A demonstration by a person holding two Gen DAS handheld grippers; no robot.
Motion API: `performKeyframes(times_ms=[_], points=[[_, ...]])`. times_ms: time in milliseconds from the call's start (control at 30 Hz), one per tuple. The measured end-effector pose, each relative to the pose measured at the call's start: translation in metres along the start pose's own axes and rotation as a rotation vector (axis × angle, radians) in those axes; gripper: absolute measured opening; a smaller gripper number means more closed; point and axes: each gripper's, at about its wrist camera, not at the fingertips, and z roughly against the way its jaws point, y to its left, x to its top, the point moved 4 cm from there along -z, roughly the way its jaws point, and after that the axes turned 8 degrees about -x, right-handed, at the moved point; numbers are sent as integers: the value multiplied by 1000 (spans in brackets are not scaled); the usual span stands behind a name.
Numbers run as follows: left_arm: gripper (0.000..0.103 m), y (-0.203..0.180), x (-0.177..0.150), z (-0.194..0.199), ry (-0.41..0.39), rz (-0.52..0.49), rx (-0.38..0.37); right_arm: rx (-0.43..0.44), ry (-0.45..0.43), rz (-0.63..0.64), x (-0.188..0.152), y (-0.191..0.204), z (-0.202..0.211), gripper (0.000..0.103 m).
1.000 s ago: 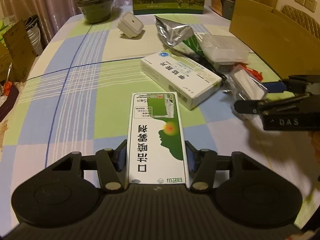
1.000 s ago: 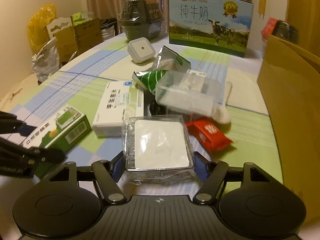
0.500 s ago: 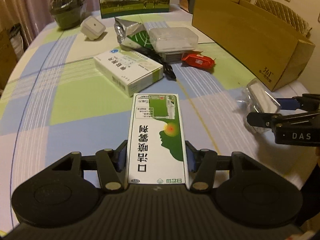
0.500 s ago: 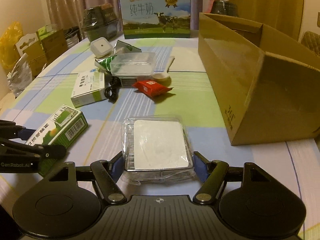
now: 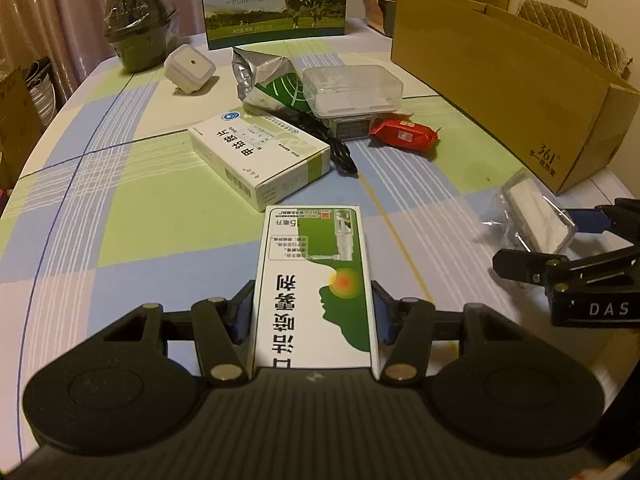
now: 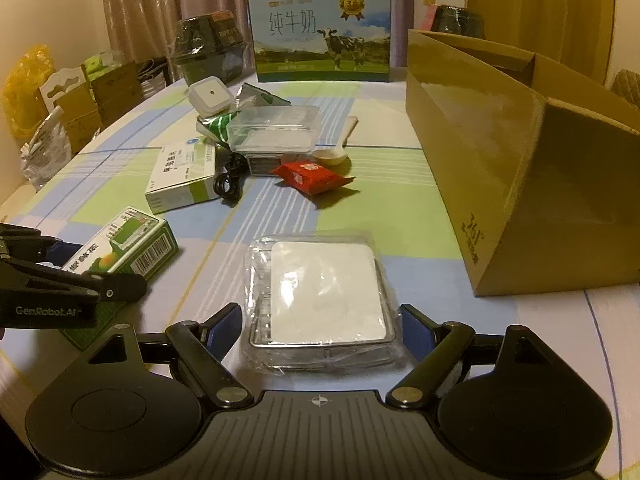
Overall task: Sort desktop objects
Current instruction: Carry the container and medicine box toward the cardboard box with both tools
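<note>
My left gripper (image 5: 314,312) is shut on a green and white spray box (image 5: 314,276), held low over the near table; the box also shows in the right wrist view (image 6: 120,246). My right gripper (image 6: 322,324) has its jaws wider than the clear plastic packet with a white square item (image 6: 320,296), which rests on the table between the fingers; the packet shows in the left wrist view (image 5: 534,216). An open cardboard box (image 6: 520,168) stands on the right, also visible in the left wrist view (image 5: 512,80).
Mid-table lie a white medicine box (image 5: 260,156), black cable (image 5: 336,148), red snack packet (image 5: 404,134), clear plastic container (image 5: 352,90), foil bag (image 5: 268,76), white square device (image 5: 190,68) and a white spoon (image 6: 332,154). A milk carton (image 5: 276,0) and dark pot (image 5: 138,36) stand at the back.
Both grippers pulled back toward the near table edge with their objects. The right gripper's jaws have opened and the clear packet now lies on the table by the cardboard box.
</note>
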Motion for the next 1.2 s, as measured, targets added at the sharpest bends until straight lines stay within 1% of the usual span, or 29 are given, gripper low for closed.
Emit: performKeyframes(times_ms=[100, 233, 267, 300, 333, 367, 567, 767, 1200], points=[[51, -1, 0, 0, 0, -8, 3, -8, -1, 20, -1, 2, 0, 81], [51, -2, 0, 0, 0, -20, 4, -7, 7, -13, -1, -2, 0, 81], [51, -2, 0, 1, 0, -24, 4, -6, 11, -16, -1, -3, -1, 79], [51, -3, 0, 1, 0, -28, 3, -5, 14, -18, -1, -3, -1, 76], [51, -3, 0, 2, 0, -30, 1, -8, 15, -15, -2, -2, -1, 71], [51, -4, 0, 2, 0, -31, 0, -12, 13, -10, -2, -2, -1, 69], [51, -7, 0, 3, 0, -33, -8, -28, -10, -15, 0, -3, 5, 68], [51, -10, 3, 9, -8, -31, -11, -19, -29, -23, 5, -3, 12, 68], [51, -16, 22, 36, -66, -22, 10, -7, -95, -39, 18, -3, 48, 68]])
